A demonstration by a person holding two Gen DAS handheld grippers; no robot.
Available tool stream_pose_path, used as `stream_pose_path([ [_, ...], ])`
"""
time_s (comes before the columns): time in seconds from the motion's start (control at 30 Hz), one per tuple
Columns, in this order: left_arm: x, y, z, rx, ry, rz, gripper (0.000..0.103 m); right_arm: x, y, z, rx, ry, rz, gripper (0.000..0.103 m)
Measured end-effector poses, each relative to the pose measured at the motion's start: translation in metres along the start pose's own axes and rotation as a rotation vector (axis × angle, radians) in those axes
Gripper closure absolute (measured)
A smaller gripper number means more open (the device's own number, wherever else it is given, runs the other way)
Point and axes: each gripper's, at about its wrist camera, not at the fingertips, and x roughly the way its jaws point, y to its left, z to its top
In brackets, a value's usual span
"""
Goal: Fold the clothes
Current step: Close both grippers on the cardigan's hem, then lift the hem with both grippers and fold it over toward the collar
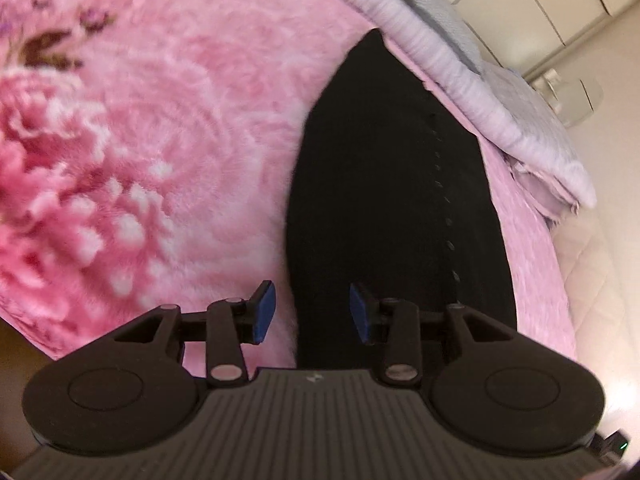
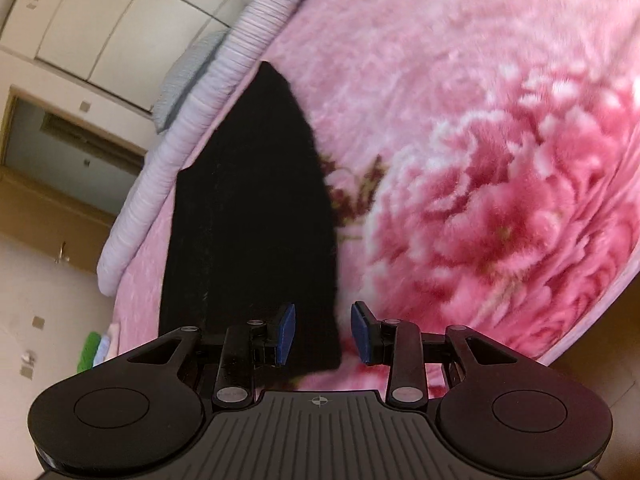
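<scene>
From my left wrist view the black garment [image 1: 396,200] runs down behind the left gripper [image 1: 312,312], so I cannot see its near end. On the right wrist view its near left corner is likewise hidden behind the right gripper [image 2: 323,334]. The pink blanket [image 2: 480,120] is motion-blurred there and cut off by the lens edge. A small green thing [image 2: 86,350] on the floor is too blurred to identify.
</scene>
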Motion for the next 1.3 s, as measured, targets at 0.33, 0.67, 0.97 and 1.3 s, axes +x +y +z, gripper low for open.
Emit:
stream_pose_path([
  [0.33,0.029,0.022,0.009,-0.119,0.071,-0.219,0.062,0.033,-0.028,0.027,0.123,0.094,0.137,0.068],
  [0.67,0.039,0.042,0.009,-0.157,0.085,-0.293,0.085,0.036,-0.030,0.023,0.118,0.109,0.193,0.068],
  [0.97,0.029,0.038,0.009,-0.175,0.046,-0.308,0.096,0.034,-0.006,0.024,0.084,0.070,0.129,0.094],
  [1.3,-0.029,0.034,-0.035,-0.100,0.033,-0.324,0.097,-0.026,-0.001,0.002,0.051,0.054,0.122,0.095],
])
